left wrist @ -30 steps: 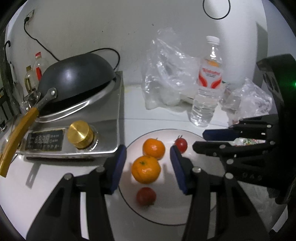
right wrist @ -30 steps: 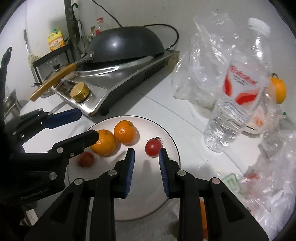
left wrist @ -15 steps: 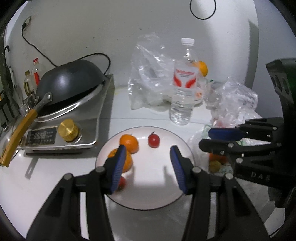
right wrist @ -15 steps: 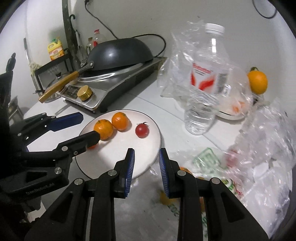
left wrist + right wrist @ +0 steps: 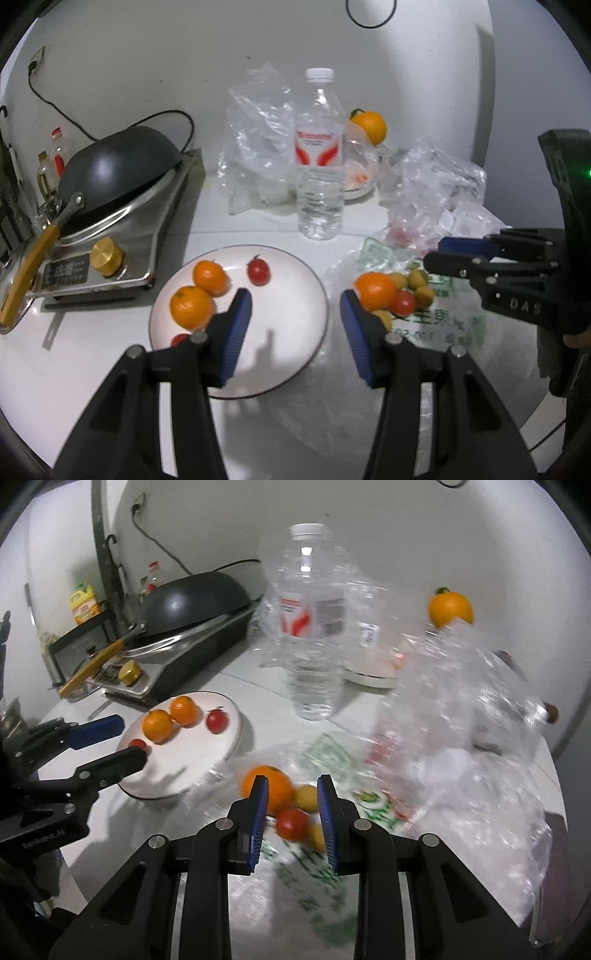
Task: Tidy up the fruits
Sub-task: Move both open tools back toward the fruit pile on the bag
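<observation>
White plate [image 5: 314, 295] holds two oranges [image 5: 192, 306] and two tomatoes [image 5: 258, 270]. More fruit [image 5: 275, 788] lies on a green-printed bag [image 5: 328, 753] beside it. Left gripper [image 5: 295, 314], spread wide, hovers over the plate; right gripper [image 5: 290, 801], marked "DAS", hangs parted above the loose fruit.

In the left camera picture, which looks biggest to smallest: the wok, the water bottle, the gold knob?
1. wok
2. water bottle, close to the wok in apparent size, so that ranking is unsure
3. gold knob, clearly smallest
</observation>
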Motion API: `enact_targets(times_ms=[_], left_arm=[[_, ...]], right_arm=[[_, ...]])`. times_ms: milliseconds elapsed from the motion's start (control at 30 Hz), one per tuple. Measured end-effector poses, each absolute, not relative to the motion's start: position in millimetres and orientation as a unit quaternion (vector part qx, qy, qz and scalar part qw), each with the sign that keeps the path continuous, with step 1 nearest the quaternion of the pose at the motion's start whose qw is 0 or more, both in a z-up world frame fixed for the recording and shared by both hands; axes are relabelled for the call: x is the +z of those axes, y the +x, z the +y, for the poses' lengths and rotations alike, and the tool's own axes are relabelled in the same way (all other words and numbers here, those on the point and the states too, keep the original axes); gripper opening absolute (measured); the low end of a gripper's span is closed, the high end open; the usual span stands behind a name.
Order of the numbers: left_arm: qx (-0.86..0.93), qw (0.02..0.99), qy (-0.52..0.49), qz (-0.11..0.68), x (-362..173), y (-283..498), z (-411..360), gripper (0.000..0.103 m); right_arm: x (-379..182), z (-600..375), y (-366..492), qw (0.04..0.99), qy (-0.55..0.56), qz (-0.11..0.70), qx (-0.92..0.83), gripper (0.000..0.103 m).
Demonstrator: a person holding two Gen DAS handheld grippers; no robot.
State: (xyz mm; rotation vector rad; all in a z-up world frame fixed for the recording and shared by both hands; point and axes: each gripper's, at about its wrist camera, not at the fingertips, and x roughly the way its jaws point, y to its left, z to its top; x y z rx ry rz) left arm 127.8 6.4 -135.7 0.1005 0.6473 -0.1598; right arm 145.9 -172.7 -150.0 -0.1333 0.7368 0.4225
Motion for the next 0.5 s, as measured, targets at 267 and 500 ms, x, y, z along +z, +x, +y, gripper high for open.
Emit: enact_targets(times_ms=[267,500], left_arm=[[-0.097,0.941,0.078,0.315,-135,124,-25,0.052],[-0.109,0.938,0.092,0.315,-136,121,-45,0.052]], right_arm=[[-160,-210,140,0.913,-0.048,0.36,0.187,0.029],[-166,-225,136,0.913,-0.034,0.362,0.188,0.029]])
